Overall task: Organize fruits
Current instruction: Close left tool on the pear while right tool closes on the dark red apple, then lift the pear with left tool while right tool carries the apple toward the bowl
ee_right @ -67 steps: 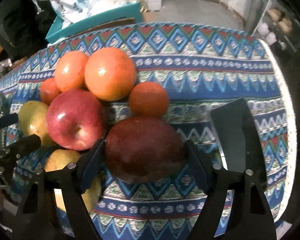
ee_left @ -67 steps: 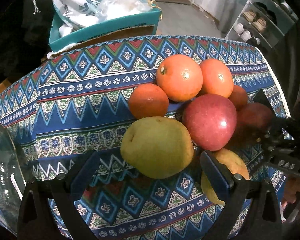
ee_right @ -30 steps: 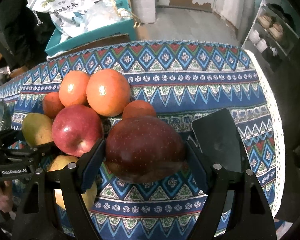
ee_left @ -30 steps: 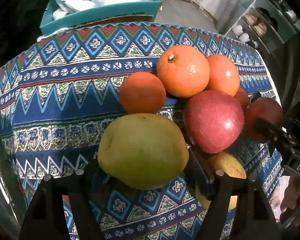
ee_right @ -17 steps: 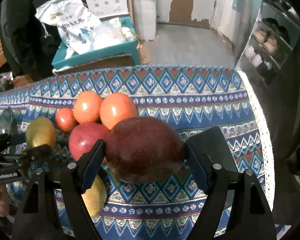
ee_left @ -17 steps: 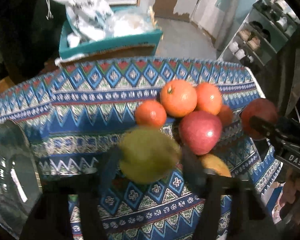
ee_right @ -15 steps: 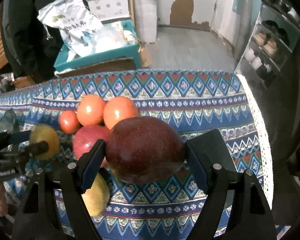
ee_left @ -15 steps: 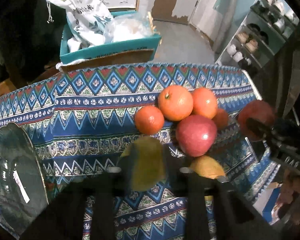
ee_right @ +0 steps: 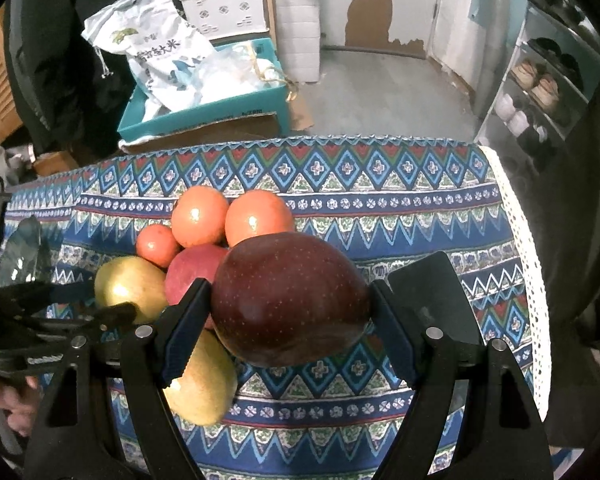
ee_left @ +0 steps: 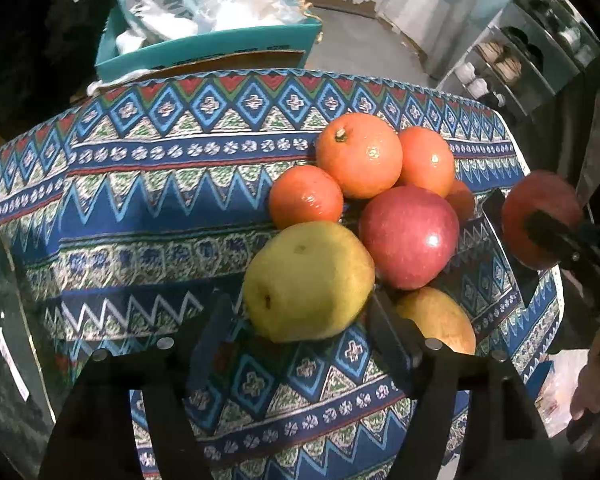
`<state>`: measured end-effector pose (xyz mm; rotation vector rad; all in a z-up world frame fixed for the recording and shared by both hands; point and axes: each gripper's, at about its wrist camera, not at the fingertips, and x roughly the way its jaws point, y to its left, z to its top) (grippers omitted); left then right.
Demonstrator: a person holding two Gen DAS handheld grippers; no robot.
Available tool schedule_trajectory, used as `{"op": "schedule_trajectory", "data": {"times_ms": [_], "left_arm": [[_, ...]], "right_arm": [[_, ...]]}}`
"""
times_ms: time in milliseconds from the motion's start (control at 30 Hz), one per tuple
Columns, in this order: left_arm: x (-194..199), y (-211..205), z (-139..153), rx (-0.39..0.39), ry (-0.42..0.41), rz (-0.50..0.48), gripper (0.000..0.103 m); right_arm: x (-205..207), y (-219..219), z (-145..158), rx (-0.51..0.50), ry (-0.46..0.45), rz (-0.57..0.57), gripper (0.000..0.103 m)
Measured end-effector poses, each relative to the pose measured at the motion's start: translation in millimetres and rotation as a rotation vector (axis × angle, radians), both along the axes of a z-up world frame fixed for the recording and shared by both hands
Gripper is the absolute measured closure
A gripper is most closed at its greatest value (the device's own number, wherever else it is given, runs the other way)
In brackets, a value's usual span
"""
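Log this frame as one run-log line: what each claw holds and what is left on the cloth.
left claw: shut on yellow-green pear | right claw: shut on dark red apple | on cloth: oranges, red apple, second pear

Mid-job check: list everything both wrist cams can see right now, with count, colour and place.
dark red apple: 1, held off the cloth
yellow-green pear: 1, held
red apple: 1, in the pile
oranges: 4, orange, at the far side of the pile
yellow pear: 1, at the near side of the pile
dark flat slab: 1, black, right of the pile
glass dish: 1, clear, at the cloth's left edge
tablecloth: 1, blue patterned
teal box: 1, behind the table
left gripper: black, on yellow-green pear
right gripper: black, on dark red apple
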<state>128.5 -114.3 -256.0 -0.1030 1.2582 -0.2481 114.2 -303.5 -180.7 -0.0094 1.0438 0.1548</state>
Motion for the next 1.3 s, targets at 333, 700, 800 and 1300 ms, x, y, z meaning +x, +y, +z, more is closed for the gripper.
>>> {"op": "schedule_trajectory", "data": {"times_ms": [333, 700, 800, 1300], "left_arm": [[12.5, -12.1, -24.8, -0.026, 0.044, 0.0, 0.029], [14.7, -17.7, -24.0, 0.0, 0.014, -0.022, 0.03], [7.1, -16.7, -21.1, 0.024, -0.004, -0.029, 0.03], [-18.1, 2.3, 30.9, 0.008, -0.108, -0.009, 0.03]], "right_arm": [[1.5, -9.0, -10.6, 0.015, 0.023, -0.008, 0.024], [4.4, -13.9, -16.8, 0.012, 0.034, -0.014, 0.024], [4.1, -11.6, -13.6, 0.009, 0.026, -0.011, 0.024], [-7.6, 1.8, 25.8, 0.007, -0.083, -0.002, 0.024]]}}
